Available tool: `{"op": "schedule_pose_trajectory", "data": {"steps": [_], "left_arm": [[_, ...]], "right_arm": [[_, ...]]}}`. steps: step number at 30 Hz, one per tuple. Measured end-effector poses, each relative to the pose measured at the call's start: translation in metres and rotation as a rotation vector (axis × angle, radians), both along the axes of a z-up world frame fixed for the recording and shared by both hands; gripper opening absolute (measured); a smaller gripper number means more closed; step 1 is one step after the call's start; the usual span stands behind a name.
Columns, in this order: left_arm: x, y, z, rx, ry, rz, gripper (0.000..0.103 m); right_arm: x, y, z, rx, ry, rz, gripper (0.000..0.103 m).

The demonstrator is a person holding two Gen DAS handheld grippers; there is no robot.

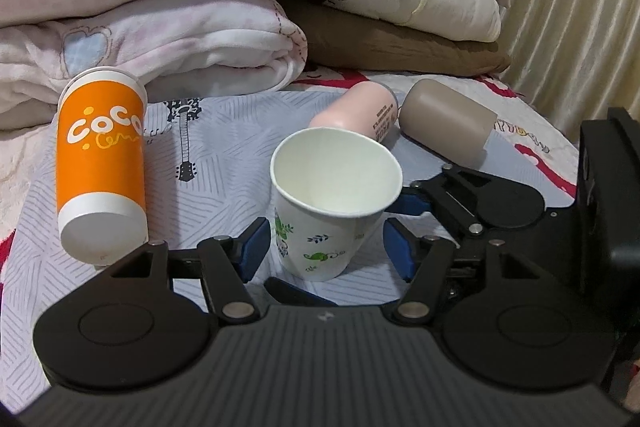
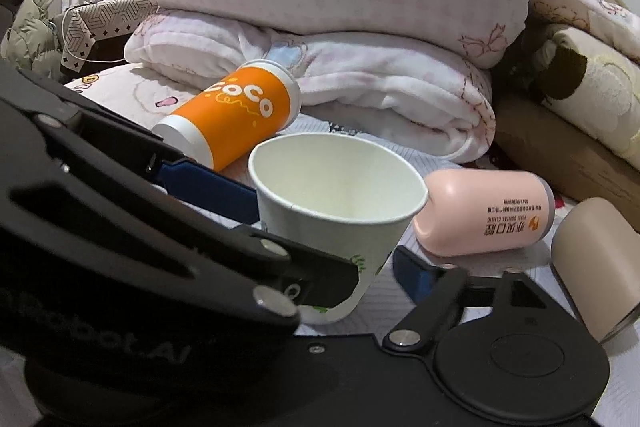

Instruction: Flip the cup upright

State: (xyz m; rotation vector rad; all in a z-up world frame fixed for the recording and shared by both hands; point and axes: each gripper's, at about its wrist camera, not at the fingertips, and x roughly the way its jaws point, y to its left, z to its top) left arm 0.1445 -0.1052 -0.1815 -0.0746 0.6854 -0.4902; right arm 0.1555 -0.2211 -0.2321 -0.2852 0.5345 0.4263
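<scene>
A white paper cup (image 1: 328,207) with green leaf prints stands mouth up, leaning a little, on the patterned bedsheet (image 1: 224,155). My left gripper (image 1: 324,247) is open, its blue fingers (image 1: 254,247) on either side of the cup's lower body with small gaps. My right gripper (image 1: 404,203) comes in from the right, its blue tip at the cup's rim. In the right wrist view the cup (image 2: 336,211) stands between the right gripper's (image 2: 328,231) spread blue fingers (image 2: 208,187); the left gripper's black body hides its lower left part.
An orange and white cup (image 1: 102,163) lies on its side at left. A pink cup (image 1: 360,111) and a beige cup (image 1: 448,123) lie on their sides behind. Folded blankets (image 1: 160,27) are stacked at the back. A curtain (image 1: 580,7) hangs at right.
</scene>
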Motion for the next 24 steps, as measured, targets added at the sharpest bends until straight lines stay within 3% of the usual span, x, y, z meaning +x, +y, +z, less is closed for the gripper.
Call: {"op": "schedule_pose_trajectory", "data": {"steps": [7,15,20,24], "left_arm": [[-0.006,0.001,0.004,-0.005,0.047,0.003,0.065],[-0.036,0.015,0.036,0.039,0.079,0.026,0.071],[-0.056,0.017,0.070,0.072,0.095,0.056,0.075],[-0.071,0.023,0.091,0.086,0.127,0.077,0.079]], "right_arm": [[-0.012,-0.010,0.002,0.022,0.122,-0.072,0.091],[-0.043,-0.027,0.028,0.120,0.224,-0.169,0.091],[-0.072,-0.030,0.054,0.107,0.212,-0.224,0.091],[-0.095,-0.036,0.080,0.177,0.202,-0.290,0.091]]}}
